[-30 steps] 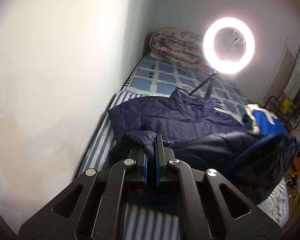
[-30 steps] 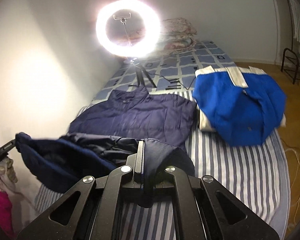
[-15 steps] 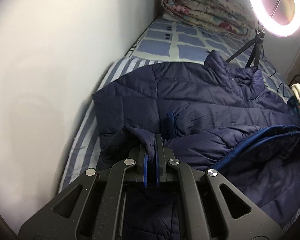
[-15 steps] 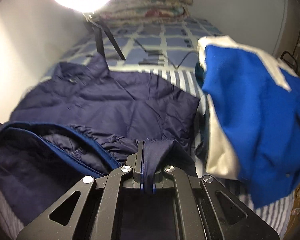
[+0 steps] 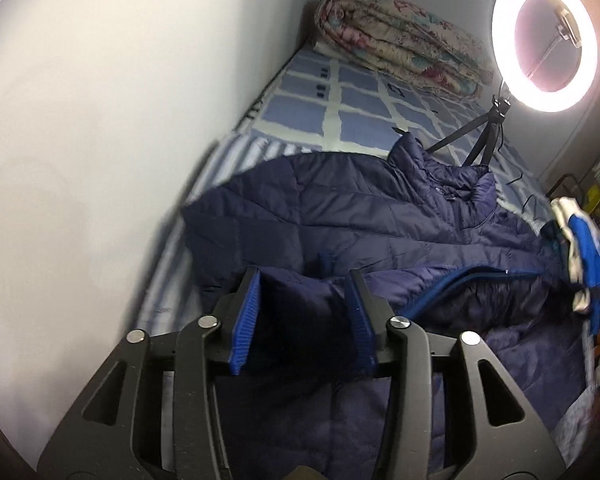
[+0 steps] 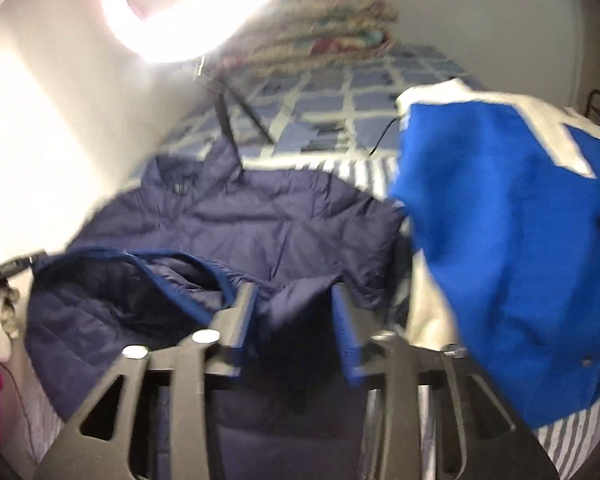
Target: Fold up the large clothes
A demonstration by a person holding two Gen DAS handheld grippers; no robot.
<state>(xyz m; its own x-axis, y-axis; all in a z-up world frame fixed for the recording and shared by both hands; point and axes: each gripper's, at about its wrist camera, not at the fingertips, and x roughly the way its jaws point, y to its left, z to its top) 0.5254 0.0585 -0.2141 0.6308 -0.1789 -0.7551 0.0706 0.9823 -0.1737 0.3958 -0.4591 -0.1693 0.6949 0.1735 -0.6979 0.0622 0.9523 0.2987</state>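
Clearly spread wide, both black two-finger tools: left gripper with blue ribbed pads apart, a fold of the navy quilted puffer jacket sitting loose between them; right gripper likewise parted, dark jacket cloth between the fingers but not pinched, though blurred in that view. Counted outward: two grippers, one navy jacket, one bright blue and white garment, one lit ring lamp on a black tripod, one rolled floral quilt. Lay flat across the bed with striped and checked sheets, that jacket, collar toward the lamp, lower half turned up to show its blue-piped lining directly ahead of both tools. Hemmed on the left by a white wall hard against the mattress edge; crowded on the right by the blue garment, touching the jacket's side. Left open only a band of checked sheet between collar and quilt, tripod legs standing in it.
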